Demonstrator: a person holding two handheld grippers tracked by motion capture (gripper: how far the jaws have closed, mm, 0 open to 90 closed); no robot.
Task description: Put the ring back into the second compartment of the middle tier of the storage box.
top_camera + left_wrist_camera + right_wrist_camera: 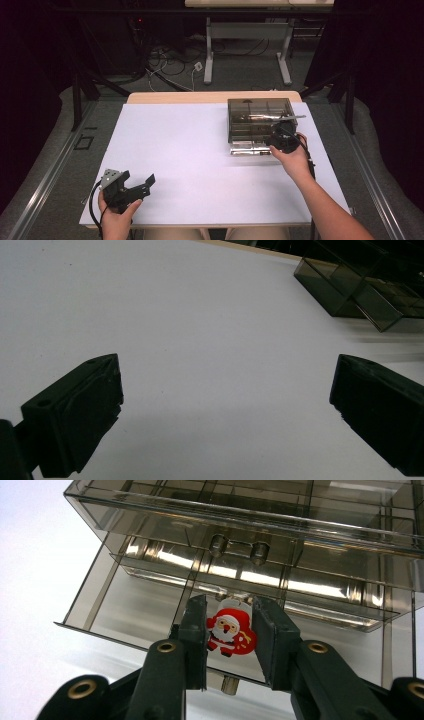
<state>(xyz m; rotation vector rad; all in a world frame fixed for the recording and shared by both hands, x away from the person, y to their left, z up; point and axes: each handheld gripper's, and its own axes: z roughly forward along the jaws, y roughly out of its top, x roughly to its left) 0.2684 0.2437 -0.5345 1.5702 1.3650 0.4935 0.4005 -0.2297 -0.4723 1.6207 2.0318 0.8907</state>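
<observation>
right gripper (230, 640) clamps Santa figure (229, 632) | Santa upright, head toward far drawer box (259, 119), above its pulled-out near drawer (130, 612) | left gripper (140, 185) open, idle near-left on table (190, 150)

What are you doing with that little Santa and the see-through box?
A person works at a white table with a gripper in each hand. The right gripper is shut on a small Santa figure and holds it over the pulled-out lower drawer of a smoky clear drawer box. The Santa has not been let go yet. The left gripper rests near the table's front edge, jaws open and holding nothing.
</observation>
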